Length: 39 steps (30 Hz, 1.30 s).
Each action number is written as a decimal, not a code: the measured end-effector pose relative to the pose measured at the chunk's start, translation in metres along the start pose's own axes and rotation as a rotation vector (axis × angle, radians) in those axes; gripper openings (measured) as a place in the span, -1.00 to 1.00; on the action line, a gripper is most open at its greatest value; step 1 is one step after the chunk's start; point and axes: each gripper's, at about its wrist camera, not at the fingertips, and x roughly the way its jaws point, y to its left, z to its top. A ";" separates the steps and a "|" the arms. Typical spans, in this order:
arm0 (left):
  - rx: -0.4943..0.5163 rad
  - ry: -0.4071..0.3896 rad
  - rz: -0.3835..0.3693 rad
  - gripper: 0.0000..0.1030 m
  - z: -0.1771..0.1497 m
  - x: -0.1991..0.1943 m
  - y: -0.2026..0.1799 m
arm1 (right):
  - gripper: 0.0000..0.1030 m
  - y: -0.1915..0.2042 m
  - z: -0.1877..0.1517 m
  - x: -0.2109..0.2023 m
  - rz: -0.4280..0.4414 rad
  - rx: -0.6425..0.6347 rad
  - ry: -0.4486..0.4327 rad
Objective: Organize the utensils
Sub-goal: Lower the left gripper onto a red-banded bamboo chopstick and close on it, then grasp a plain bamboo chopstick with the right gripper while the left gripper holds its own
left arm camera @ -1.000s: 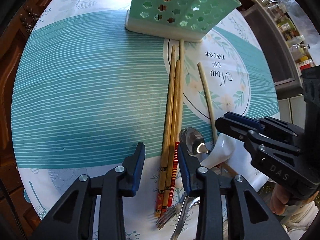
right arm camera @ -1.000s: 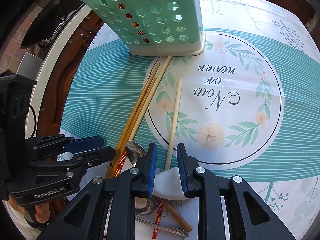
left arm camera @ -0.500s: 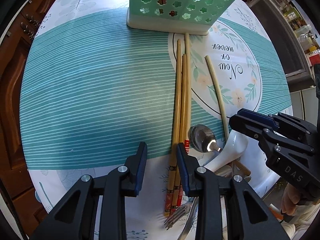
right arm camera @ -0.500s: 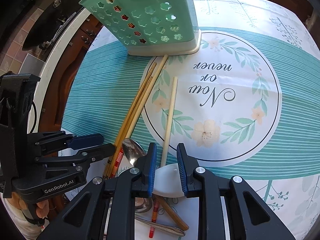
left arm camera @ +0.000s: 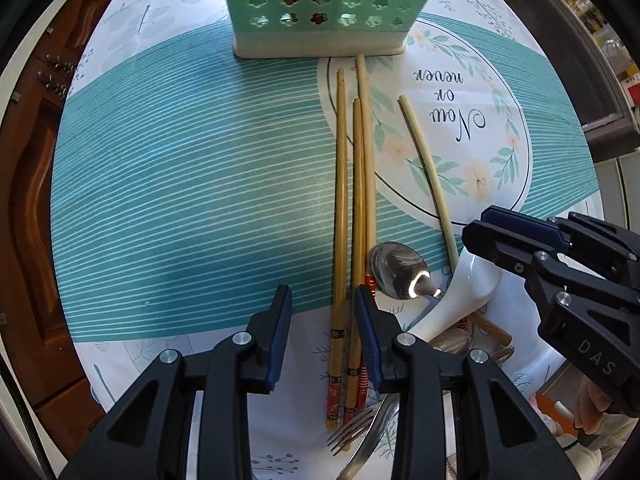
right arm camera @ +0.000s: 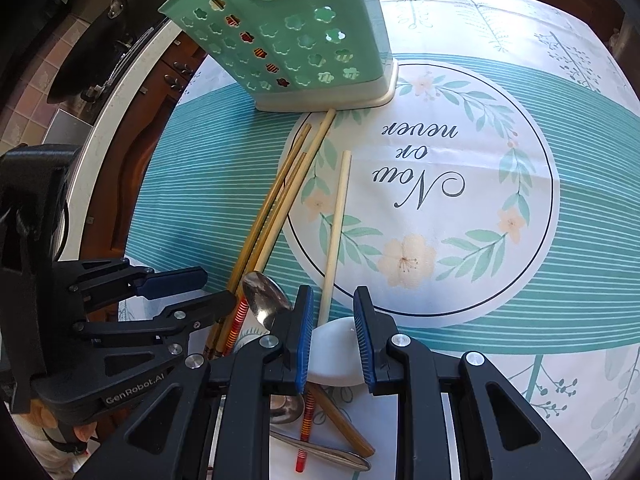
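Note:
A green perforated utensil holder (left arm camera: 320,8) (right arm camera: 296,40) stands at the far side of the tablecloth, with some chopsticks in it. Three brown chopsticks (left arm camera: 340,200) lie side by side in front of it, and a pale one (left arm camera: 428,168) lies apart to the right. My left gripper (left arm camera: 323,296) (right arm camera: 218,288) points down over their decorated ends. It is open, the chopsticks run between its pads, and nothing is gripped. My right gripper (right arm camera: 333,308) (left arm camera: 478,224) is shut on the white ceramic spoon (right arm camera: 336,340) (left arm camera: 472,284). A metal spoon (left arm camera: 396,268) and a fork (left arm camera: 356,428) lie close by.
Beneath the right gripper lie more metal spoons (right arm camera: 320,452), a red-striped chopstick (right arm camera: 306,420) and a brown one (right arm camera: 344,424), all crossing. The teal striped cloth (left arm camera: 180,200) has a round flower print (right arm camera: 420,200). Wooden cabinets (left arm camera: 32,200) sit past the table's left edge. A hand (left arm camera: 596,408) holds the right gripper.
The left gripper has slid along the table and turned a little. The chopsticks now run straight up its view and the holder sits centred. The right gripper stayed put, still gripping the white spoon.

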 end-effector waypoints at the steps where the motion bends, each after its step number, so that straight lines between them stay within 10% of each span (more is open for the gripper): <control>1: -0.012 0.001 -0.003 -0.41 0.001 0.000 0.002 | -0.58 -0.001 -0.001 -0.001 0.002 0.001 -0.002; 16: 0.030 0.005 0.110 -0.60 0.002 0.003 -0.016 | -0.58 0.004 -0.005 -0.009 0.007 -0.022 -0.009; 29: -0.092 0.039 0.081 -0.92 -0.012 0.000 0.028 | -0.58 0.047 0.012 -0.010 0.146 0.038 0.100; 39: -0.122 0.023 0.021 -0.91 -0.039 0.006 0.052 | -0.61 0.062 0.015 0.030 0.070 0.145 0.214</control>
